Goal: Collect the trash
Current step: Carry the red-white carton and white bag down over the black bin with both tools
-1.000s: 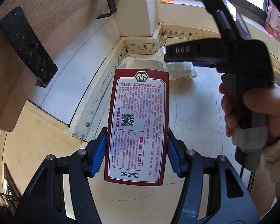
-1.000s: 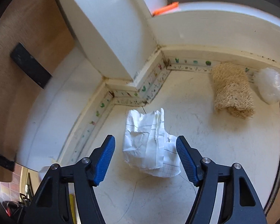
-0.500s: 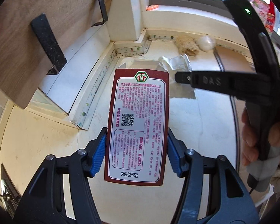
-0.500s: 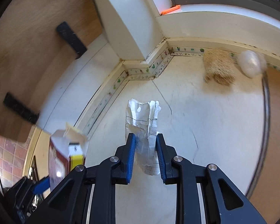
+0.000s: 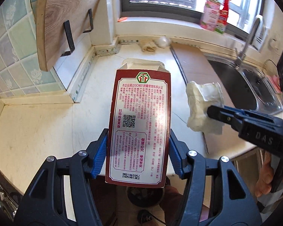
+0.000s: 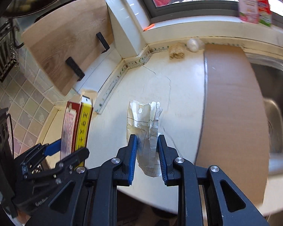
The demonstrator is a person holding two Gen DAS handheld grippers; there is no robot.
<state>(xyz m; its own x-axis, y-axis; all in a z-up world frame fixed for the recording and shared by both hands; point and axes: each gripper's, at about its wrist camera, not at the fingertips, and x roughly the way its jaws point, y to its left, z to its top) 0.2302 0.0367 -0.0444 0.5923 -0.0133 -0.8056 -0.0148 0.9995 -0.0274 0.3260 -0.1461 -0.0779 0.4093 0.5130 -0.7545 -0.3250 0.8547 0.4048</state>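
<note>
My left gripper (image 5: 138,150) is shut on a dark red carton (image 5: 139,124) with an open top, held upright above the pale counter (image 5: 37,131). In the right wrist view the same carton (image 6: 75,128) shows at the lower left, its yellow side facing me. My right gripper (image 6: 146,150) is shut on a crumpled white paper (image 6: 144,124), lifted off the counter (image 6: 179,94). From the left wrist view that paper (image 5: 201,105) hangs at the right in the black jaws, with a hand (image 5: 264,179) on the handle below.
A wooden board (image 5: 66,18) leans on black brackets against the tiled wall. A loofah (image 6: 176,50) and a white ball (image 6: 193,44) lie in the back corner. A steel sink (image 5: 245,86) and tap sit to the right, spray bottles (image 5: 216,11) on the sill. The counter's front edge is close below.
The right gripper closed on the crumpled paper and lifted it off the counter. Both grippers pulled back and up from the corner, so more of the counter, sink and window shows.
</note>
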